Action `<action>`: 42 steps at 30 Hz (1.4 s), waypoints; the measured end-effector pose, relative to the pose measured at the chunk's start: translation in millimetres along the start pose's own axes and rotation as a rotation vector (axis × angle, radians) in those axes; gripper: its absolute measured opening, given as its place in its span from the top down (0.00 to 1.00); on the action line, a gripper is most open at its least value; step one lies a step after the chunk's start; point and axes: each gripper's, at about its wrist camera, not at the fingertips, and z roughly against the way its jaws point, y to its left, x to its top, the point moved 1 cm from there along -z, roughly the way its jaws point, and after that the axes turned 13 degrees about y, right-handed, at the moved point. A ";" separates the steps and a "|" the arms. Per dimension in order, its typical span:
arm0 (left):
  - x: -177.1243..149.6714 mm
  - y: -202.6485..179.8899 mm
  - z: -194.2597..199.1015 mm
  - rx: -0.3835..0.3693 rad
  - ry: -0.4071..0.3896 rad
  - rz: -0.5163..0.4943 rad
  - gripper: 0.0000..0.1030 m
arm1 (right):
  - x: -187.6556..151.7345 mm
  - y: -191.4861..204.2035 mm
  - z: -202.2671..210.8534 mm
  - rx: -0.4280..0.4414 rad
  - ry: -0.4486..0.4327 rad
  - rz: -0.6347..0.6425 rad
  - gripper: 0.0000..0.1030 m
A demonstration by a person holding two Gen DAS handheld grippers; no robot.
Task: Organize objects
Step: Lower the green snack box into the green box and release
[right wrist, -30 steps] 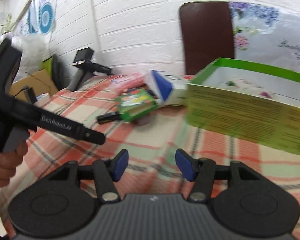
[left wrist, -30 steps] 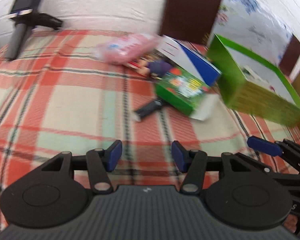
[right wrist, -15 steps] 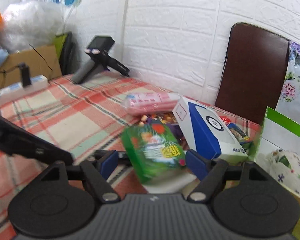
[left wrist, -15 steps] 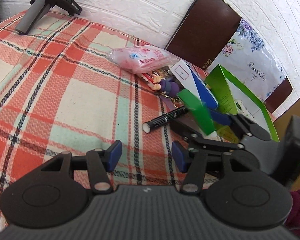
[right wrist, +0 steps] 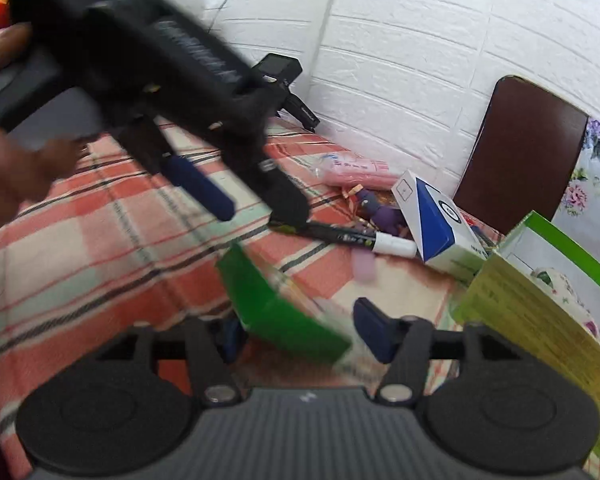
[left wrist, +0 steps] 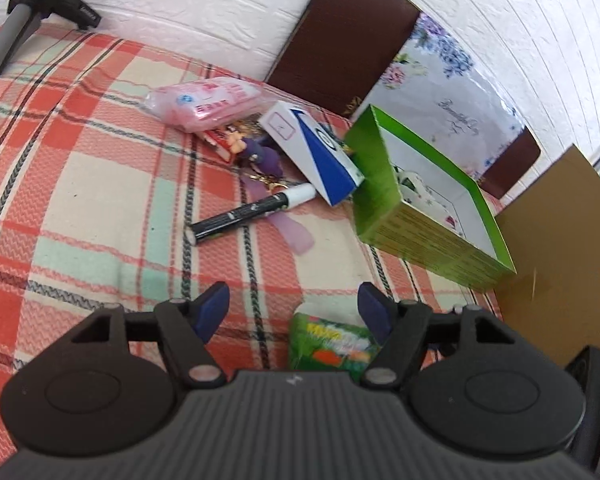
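A green snack packet (right wrist: 284, 308) hangs tilted between the fingers of my right gripper (right wrist: 300, 332). Its jaws are closing and the pads press the packet's ends; the left pad is mostly hidden behind it. My left gripper (left wrist: 294, 308) hovers just above, its jaws opening with nothing gripped. The packet (left wrist: 332, 344) shows low in its gap beside the right pad (left wrist: 374, 312). In the right wrist view the left gripper (right wrist: 260, 210) reaches in from the upper left. An open green box (left wrist: 420, 208) stands on the right of the plaid cloth.
By the box's left wall lie a blue-white carton (left wrist: 320, 152), a black marker (left wrist: 248, 212), a purple figurine (left wrist: 256, 156), a pink pack (left wrist: 208, 100) and a pink strip (left wrist: 292, 232). A handheld device (left wrist: 24, 8) stands far left. Brown cardboard (left wrist: 560, 260) rises on the right.
The right gripper took the green packet off the pile and drew it toward the near side of the table. The left gripper's jaws widened and it tilted up over the packet.
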 end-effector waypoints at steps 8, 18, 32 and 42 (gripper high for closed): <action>-20.4 -0.3 0.3 0.033 0.067 0.041 0.30 | -12.9 -3.4 3.9 0.150 0.035 -0.097 0.20; -43.2 -18.0 -19.9 0.012 0.169 -0.012 0.36 | -28.5 8.9 2.6 0.196 0.046 -0.117 0.14; 40.6 -109.0 -21.9 -0.001 0.023 -0.285 0.62 | 0.9 -56.4 31.8 -0.121 -0.206 -0.202 0.34; 91.0 -210.9 -108.7 -0.055 0.037 -0.483 0.58 | -8.0 -158.5 17.5 -0.450 -0.164 -0.404 0.39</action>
